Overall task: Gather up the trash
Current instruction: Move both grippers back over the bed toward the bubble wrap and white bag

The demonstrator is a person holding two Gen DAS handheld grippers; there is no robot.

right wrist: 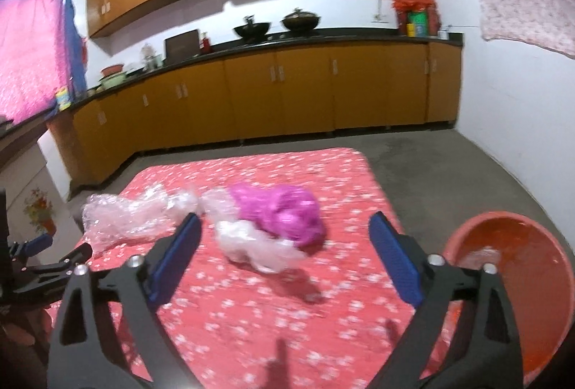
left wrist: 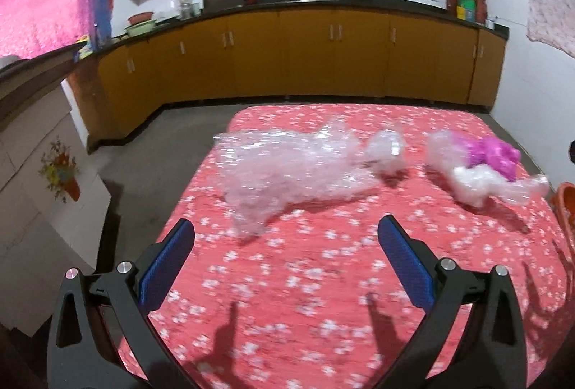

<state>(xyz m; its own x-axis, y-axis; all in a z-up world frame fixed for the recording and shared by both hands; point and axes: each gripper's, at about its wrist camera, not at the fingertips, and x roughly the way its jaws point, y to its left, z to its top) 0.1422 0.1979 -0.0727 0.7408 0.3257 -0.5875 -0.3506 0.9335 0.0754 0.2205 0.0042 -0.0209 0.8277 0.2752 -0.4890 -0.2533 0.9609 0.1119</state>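
A: Left to right — what has the left gripper (left wrist: 285,234) got?

B: Nothing. Its blue fingers (left wrist: 169,263) stand wide apart over the red flowered cloth (left wrist: 305,299), touching no trash. The big clear plastic wrap (left wrist: 287,169) lies just ahead, toward 12 o'clock, clear of both tips.

A: And further right?

B: A smaller clear wad (left wrist: 386,150) at about 1 o'clock, then a clear-and-pink plastic bundle (left wrist: 481,166) near 2 o'clock.

A: The right gripper (right wrist: 284,230)?

B: Also spread wide, gripping nothing. The pink plastic bundle (right wrist: 284,213) sits on the cloth between the fingertips' line of sight at 12 o'clock — not touched. The red tub (right wrist: 514,281) stands at 3 o'clock, beside the right finger.
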